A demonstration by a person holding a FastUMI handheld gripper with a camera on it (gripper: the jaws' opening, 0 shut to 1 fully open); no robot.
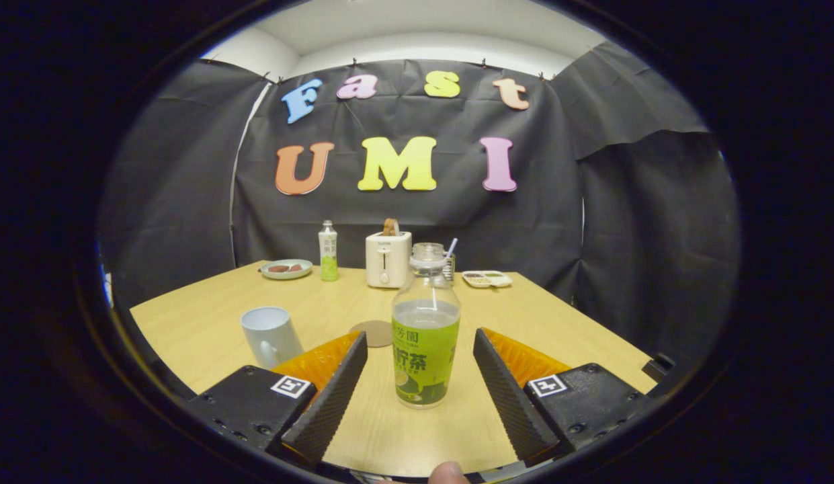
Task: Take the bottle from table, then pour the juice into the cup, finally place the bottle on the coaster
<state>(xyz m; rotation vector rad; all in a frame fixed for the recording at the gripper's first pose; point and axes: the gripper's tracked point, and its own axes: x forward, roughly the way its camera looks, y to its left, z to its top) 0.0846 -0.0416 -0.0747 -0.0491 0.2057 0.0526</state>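
Note:
A clear bottle (425, 329) with a green label stands upright on the wooden table (564, 323), uncapped, with pale juice up to its shoulder. It stands between the two fingers of my gripper (421, 341), which is open; neither finger touches it. A white cup (271, 335) with a handle stands beyond the left finger, to the left of the bottle. A round brown coaster (373, 332) lies flat on the table just behind the bottle's left side, partly hidden by it.
At the table's far edge stand a second green-labelled bottle (328, 251), a white toaster (388, 259), a plate with food (286, 269) and a small tray (486, 277). A fingertip (447, 473) shows below the fingers.

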